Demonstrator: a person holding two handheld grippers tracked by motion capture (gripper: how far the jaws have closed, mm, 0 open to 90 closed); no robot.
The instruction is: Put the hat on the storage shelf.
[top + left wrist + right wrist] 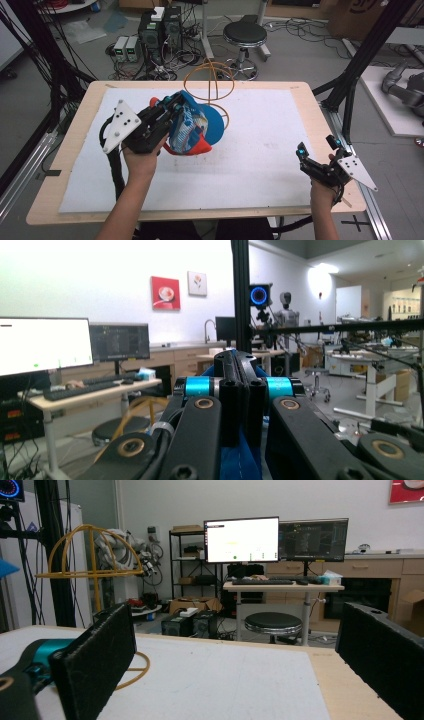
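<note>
Looking down from the high view, the left gripper (pixel 172 112) holds a blue and orange cap (pixel 197 131) lifted above the white mat (pixel 260 145), with the cap hanging from its tips toward the right, while the right gripper (pixel 316 150) rests at the table's right edge with its jaws wide apart and nothing between them. In the left gripper view the jaws are pressed together on blue fabric (pixel 235 460), which shows just below them. In the right gripper view the two black pads (pixel 97 660) stand far apart over the bare mat (pixel 220 680), and a yellow wire stand (pixel 90 570) rises at the far left.
</note>
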